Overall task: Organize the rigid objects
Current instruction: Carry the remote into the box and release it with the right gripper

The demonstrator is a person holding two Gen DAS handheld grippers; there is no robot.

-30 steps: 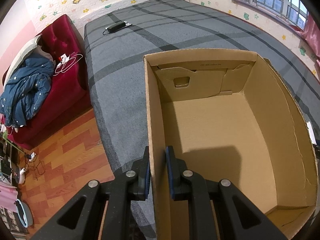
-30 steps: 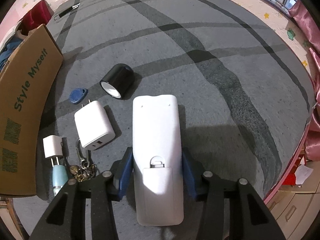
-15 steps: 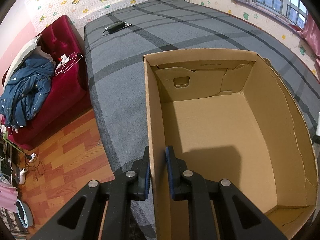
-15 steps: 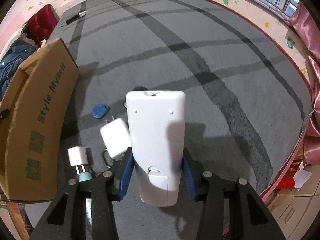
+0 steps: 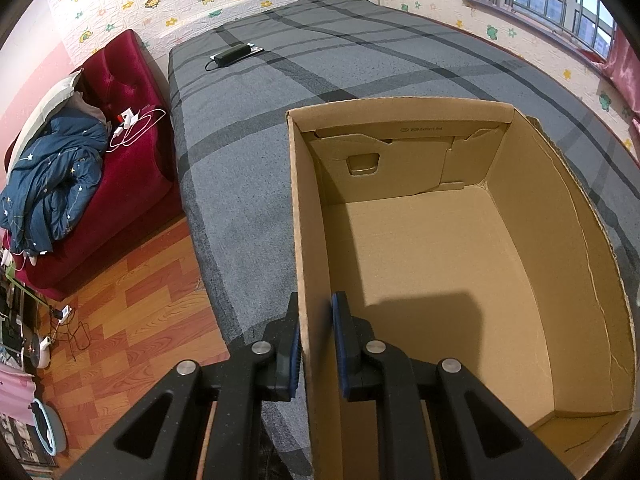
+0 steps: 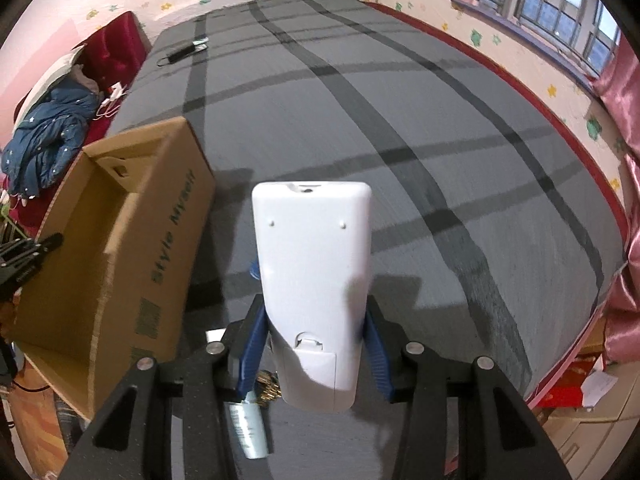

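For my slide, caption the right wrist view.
Right gripper lifts a white remote above the grey bedspread, cardboard box at left.

Matt brown cardboard box [image 5: 440, 240], smooth glossy white plastic remote [image 6: 314, 280], woven grey bedcover [image 5: 280, 92]

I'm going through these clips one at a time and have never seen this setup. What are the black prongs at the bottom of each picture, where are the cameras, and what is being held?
The black prongs are hand-held two-finger grippers, one in each of a person's hands; no robot arm is involved. Each gripper carries a fisheye camera looking forward along its fingers, hence the curved edges.

In the left wrist view, the left gripper is shut on the side wall of an open cardboard box, which looks empty and sits on a grey striped bed cover.

In the right wrist view, the right gripper clamps a white remote control, back side up, raised above the cover. The same box stands to its left. Small items below are mostly hidden.
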